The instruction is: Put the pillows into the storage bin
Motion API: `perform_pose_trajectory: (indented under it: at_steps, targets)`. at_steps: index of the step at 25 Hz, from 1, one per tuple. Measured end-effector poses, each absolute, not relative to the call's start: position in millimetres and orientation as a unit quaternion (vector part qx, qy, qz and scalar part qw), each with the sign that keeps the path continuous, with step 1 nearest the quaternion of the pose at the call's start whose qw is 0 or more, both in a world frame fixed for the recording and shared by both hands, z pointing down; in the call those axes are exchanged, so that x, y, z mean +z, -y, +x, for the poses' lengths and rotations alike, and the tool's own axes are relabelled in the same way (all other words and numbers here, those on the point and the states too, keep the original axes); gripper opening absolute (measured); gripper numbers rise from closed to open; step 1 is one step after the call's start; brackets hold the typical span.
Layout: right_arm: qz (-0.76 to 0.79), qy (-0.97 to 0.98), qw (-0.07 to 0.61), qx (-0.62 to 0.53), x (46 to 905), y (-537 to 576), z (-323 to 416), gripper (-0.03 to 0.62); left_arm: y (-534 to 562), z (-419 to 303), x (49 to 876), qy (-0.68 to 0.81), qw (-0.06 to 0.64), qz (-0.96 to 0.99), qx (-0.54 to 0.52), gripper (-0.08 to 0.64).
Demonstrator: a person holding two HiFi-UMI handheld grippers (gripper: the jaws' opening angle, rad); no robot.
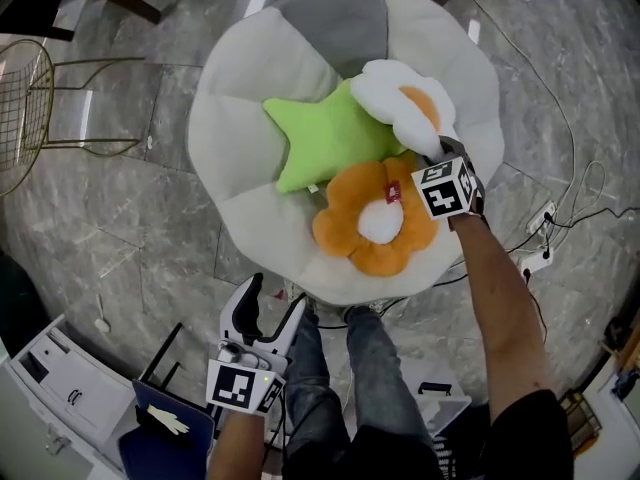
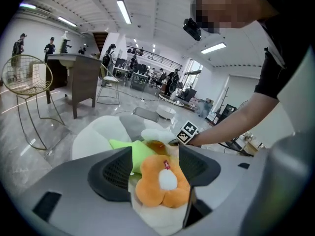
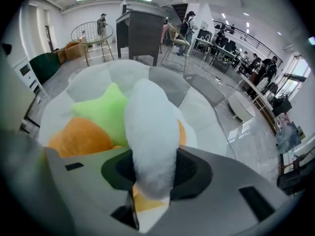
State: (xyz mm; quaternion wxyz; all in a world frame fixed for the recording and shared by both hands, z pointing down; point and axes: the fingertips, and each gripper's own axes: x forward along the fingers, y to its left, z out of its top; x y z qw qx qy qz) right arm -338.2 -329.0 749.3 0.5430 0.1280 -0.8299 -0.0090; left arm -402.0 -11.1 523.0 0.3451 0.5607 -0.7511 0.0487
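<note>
Right claw (image 1: pixel 440 153) clenched on the white flower (image 1: pixel 400 103) over the bin (image 1: pixel 240 118).
What looks like the bin, a round white-and-grey padded tub, holds three pillows: the green star (image 1: pixel 320 138) at its centre, the orange flower (image 1: pixel 375 218) at 5 o'clock and the white flower at 2 o'clock, one petal pinched. The left claw (image 1: pixel 270 313) hangs released at 6 o'clock, outside the bin, grasping nothing.

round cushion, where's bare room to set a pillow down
Bare: left lobes and far grey panel of the round cushion, beyond the green star pillow. Crowded: centre and right, where it overlaps the orange flower pillow and the white flower pillow in the right gripper.
</note>
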Motion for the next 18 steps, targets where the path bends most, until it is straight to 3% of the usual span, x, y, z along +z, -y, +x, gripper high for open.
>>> perform_pose_trajectory:
  at_steps: [18]
  targets:
    - [0.231, 0.878, 0.417, 0.048, 524, 241, -211, 0.158, 66, -337, 406, 0.643, 0.269, 0.713, 0.075, 0.308]
